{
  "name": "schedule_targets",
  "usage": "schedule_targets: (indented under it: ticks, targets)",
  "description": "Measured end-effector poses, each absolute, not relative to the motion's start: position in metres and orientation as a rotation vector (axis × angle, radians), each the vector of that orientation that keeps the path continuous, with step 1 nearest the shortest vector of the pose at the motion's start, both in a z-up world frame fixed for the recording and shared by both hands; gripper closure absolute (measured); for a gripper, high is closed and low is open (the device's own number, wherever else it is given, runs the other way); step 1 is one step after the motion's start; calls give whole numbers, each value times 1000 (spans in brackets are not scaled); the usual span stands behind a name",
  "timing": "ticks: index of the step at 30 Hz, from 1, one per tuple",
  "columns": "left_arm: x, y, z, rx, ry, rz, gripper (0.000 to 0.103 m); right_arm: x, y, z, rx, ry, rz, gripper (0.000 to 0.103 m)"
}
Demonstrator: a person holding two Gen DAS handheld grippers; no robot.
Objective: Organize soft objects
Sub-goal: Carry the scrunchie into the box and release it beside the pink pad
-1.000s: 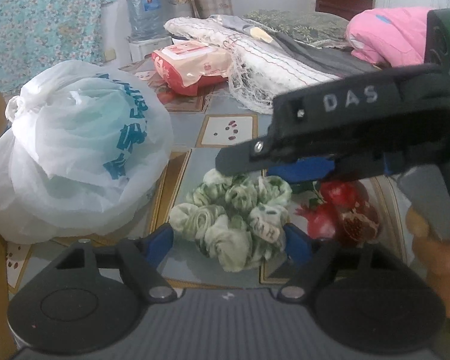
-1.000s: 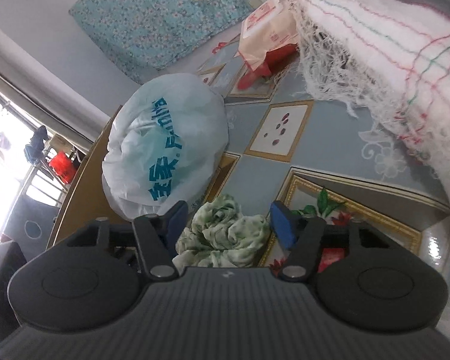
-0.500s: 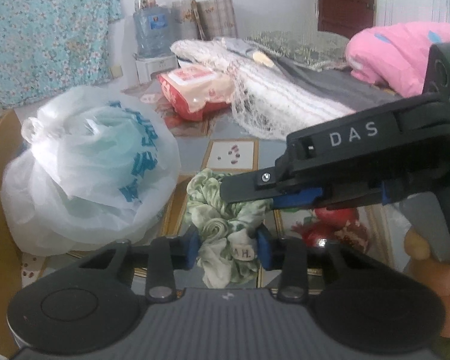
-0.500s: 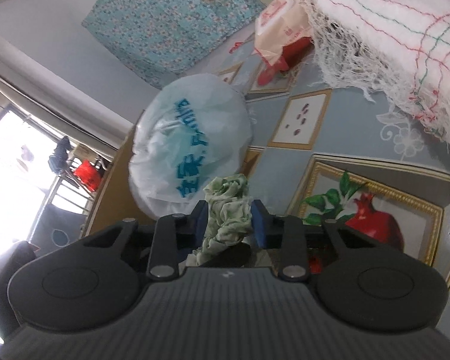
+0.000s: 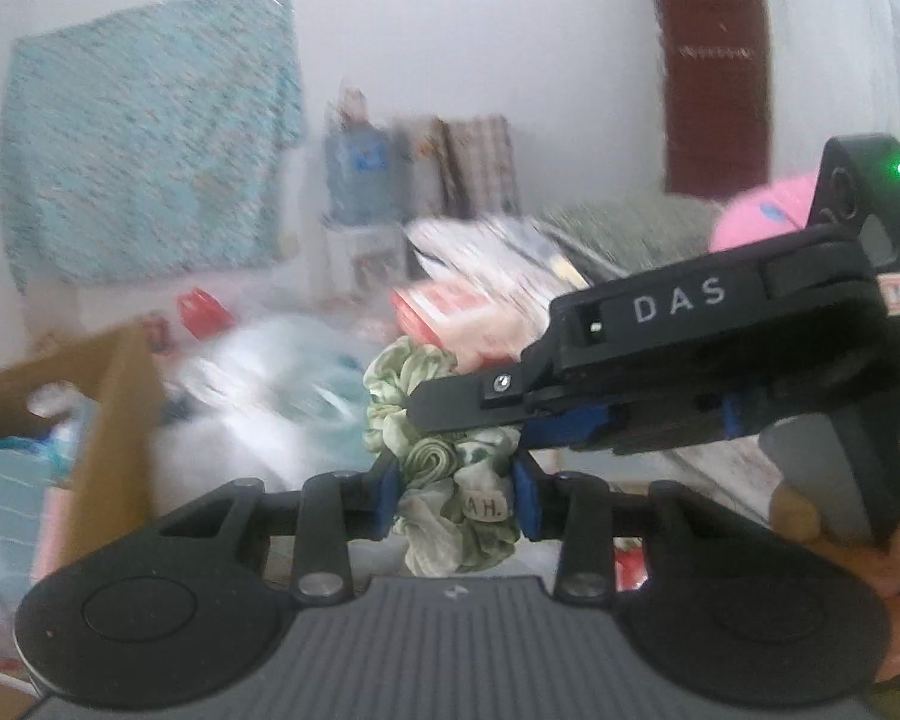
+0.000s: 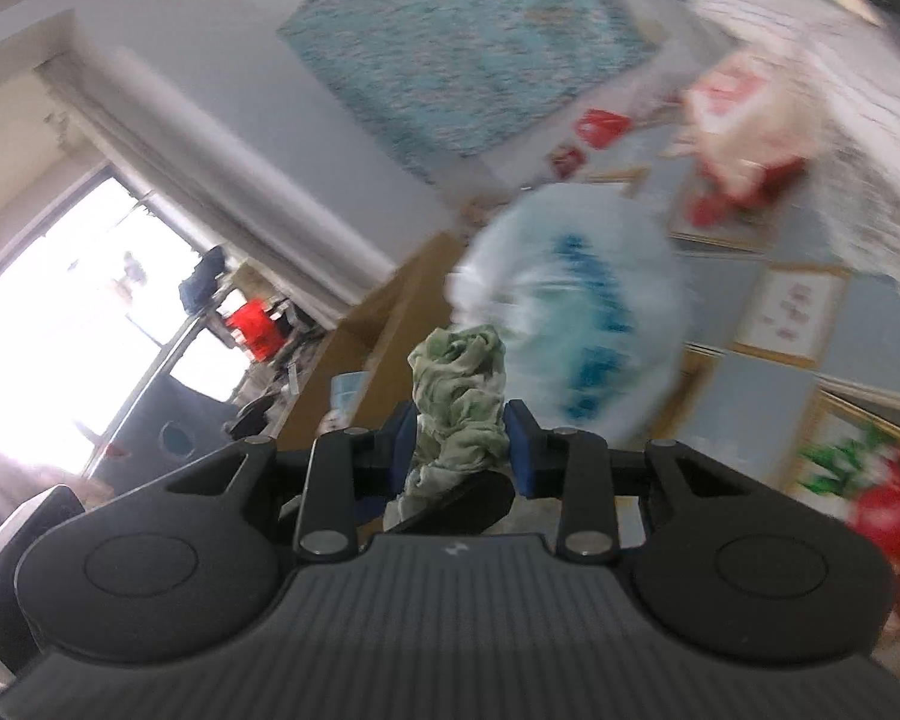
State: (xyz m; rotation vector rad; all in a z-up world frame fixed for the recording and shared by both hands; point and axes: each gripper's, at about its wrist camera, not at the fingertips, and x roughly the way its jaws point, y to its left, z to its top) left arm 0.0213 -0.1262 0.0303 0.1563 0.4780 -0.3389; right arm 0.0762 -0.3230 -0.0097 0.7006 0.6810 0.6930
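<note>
Lifting room: we see the cardboard box (image 5: 114,420) edge left of the scrunchie (image 5: 450,480), white plastic bag (image 6: 570,300) just behind it.
Left gripper (image 5: 453,498): fingers pinched on the scrunchie's lower part.
Right gripper (image 6: 459,444): fingers clamped across the scrunchie from the side.
Surface: patterned table (image 6: 762,384) below the scrunchie; background blurred.

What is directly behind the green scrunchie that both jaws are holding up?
Behind the green scrunchie sits the white plastic bag with blue print, blurred. A cardboard box stands left of it. The scrunchie and the right gripper cover the table below it.
</note>
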Motion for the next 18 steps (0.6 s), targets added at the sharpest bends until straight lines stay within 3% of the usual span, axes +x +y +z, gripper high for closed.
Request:
schedule_targets:
  ticks: [8, 18]
  targets:
    - [7, -62, 72, 116, 379, -117, 64, 104, -235, 46, 597, 676, 965, 70]
    - [43, 44, 81, -87, 541, -4, 64, 159, -108, 65, 452, 856, 1151, 70]
